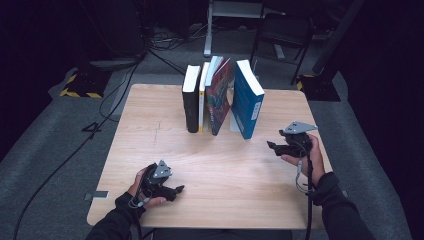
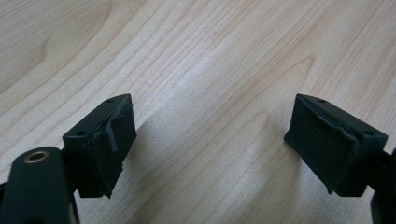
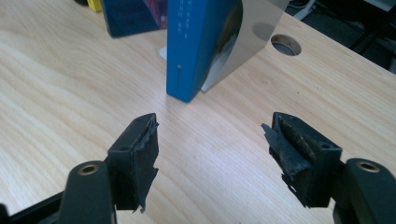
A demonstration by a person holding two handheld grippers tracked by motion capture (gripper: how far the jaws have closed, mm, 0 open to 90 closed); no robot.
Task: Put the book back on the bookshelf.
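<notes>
A row of books stands at the back middle of the wooden table (image 1: pixel 150 125): a black book (image 1: pixel 190 102), a thin white and yellow one (image 1: pixel 202 97), a colourful one (image 1: pixel 220 95) that leans, and a thick blue book (image 1: pixel 247 100) tilted at the right end. My right gripper (image 1: pixel 272 146) hovers to the right of the blue book, apart from it, jaws open and empty. From the right gripper (image 3: pixel 210 158) view the blue book (image 3: pixel 196 46) rests against a shiny metal bookend (image 3: pixel 254 28). My left gripper (image 1: pixel 176 190) lies near the front edge, and its jaws (image 2: pixel 210 144) stand open over bare wood.
A round hole (image 3: pixel 286 45) is cut in the tabletop behind the bookend. Beyond the table stand a chair (image 1: pixel 282 35) and a desk frame (image 1: pixel 235 15), and cables (image 1: pixel 115 90) trail over the grey floor. A yellow-and-black marked base (image 1: pixel 80 85) sits at the far left.
</notes>
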